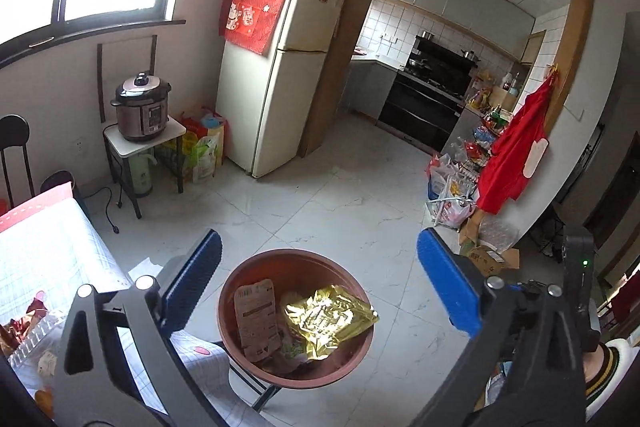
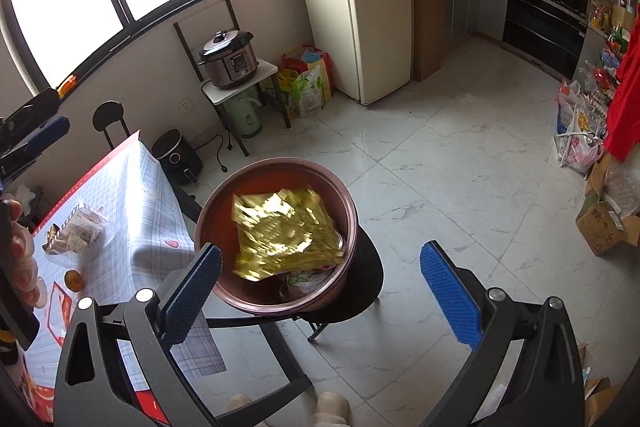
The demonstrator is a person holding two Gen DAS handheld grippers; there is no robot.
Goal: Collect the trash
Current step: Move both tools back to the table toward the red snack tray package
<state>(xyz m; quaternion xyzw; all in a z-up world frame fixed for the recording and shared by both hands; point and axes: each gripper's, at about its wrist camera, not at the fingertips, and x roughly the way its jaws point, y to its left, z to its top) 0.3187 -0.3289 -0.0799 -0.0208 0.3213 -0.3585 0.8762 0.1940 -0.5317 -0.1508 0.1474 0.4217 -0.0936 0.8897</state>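
A red-brown round bin stands on a black stool below both grippers. In it lie a crumpled gold foil wrapper, a brown paper packet and other scraps. My left gripper is open above the bin's near rim with nothing between its blue fingers. In the right wrist view the gold wrapper looks blurred and covers most of the bin. My right gripper is also open and empty, just over the bin's near edge. One blue pad of the left gripper shows at the left edge.
A table with a checked cloth stands left of the bin and carries a clear plastic box of wrappers. The black stool bears the bin. A fridge, a pressure cooker, an air fryer and cardboard boxes line the walls.
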